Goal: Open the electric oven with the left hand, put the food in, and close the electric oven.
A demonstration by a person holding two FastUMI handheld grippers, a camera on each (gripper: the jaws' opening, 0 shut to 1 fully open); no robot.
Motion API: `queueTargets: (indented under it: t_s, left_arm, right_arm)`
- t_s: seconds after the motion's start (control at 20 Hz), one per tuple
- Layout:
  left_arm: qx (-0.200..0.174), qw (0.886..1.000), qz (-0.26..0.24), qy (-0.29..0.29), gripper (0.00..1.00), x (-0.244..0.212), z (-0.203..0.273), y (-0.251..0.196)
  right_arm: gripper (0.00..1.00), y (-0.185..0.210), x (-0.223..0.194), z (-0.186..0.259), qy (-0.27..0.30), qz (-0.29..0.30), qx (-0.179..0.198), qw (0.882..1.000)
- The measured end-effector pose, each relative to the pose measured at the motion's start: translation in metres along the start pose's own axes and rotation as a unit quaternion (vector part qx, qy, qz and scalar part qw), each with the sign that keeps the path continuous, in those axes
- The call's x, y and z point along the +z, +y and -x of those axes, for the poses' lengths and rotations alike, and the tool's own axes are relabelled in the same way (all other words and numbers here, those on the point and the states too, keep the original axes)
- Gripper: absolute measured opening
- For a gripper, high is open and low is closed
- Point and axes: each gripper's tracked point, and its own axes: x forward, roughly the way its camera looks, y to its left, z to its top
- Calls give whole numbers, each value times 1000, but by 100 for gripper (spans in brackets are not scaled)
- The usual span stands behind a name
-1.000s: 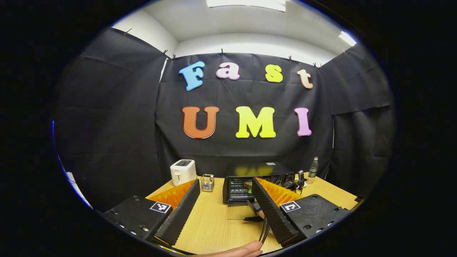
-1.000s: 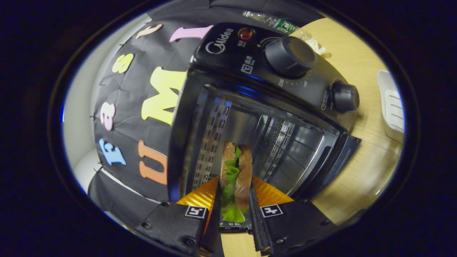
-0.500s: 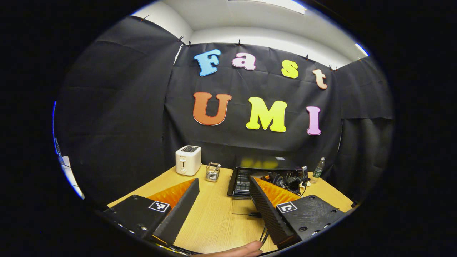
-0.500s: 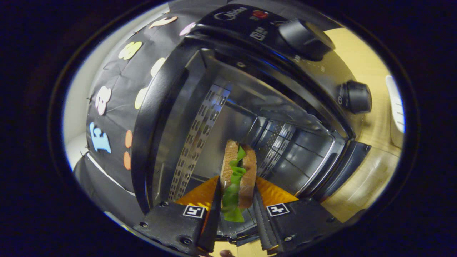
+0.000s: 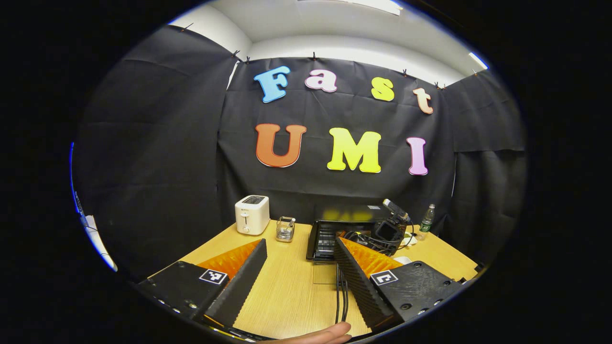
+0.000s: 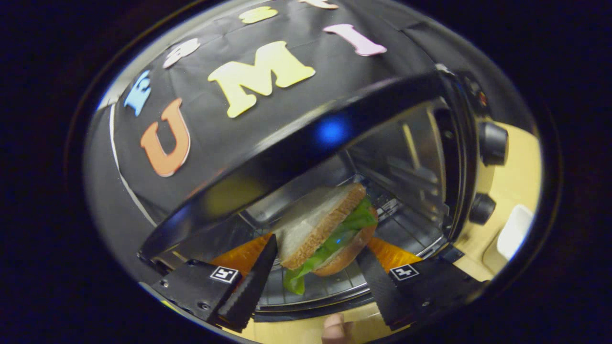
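right gripper (image 6: 315,270) released around brown-bread lettuce sandwich (image 6: 325,224) on wire rack (image 6: 330,282) inside black electric oven (image 6: 306,143); left gripper (image 5: 299,274) released, above wooden table (image 5: 287,296).

Left gripper view faces the oven (image 5: 344,229) from afar; right gripper view peers inside.

Wooden table (image 5: 287,291) — carrying toaster (image 5: 252,214), oven (image 5: 349,229), bottle (image 5: 426,222).

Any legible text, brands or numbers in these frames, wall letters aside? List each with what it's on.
No text is readable.
Toaster: front mark too small.
Bottle: label too small.
Oven: markings by the knobs blurred.
Square coded tags: patterns, no words.
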Motion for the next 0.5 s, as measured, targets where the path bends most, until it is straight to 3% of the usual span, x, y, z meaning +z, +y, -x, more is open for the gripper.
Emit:
queueTargets:
  t_s: [0.2, 0.5]
  left_arm:
    - [5, 1000, -4, 0, 93, -1, 3, 3]
    - [3, 1000, -12, -2, 93, 0, 7, 1]
  right_arm:
    - [100, -3, -10, -1, 32, 83, -15, 996]
    - [100, -4, -23, -6, 88, 199, -17, 976]
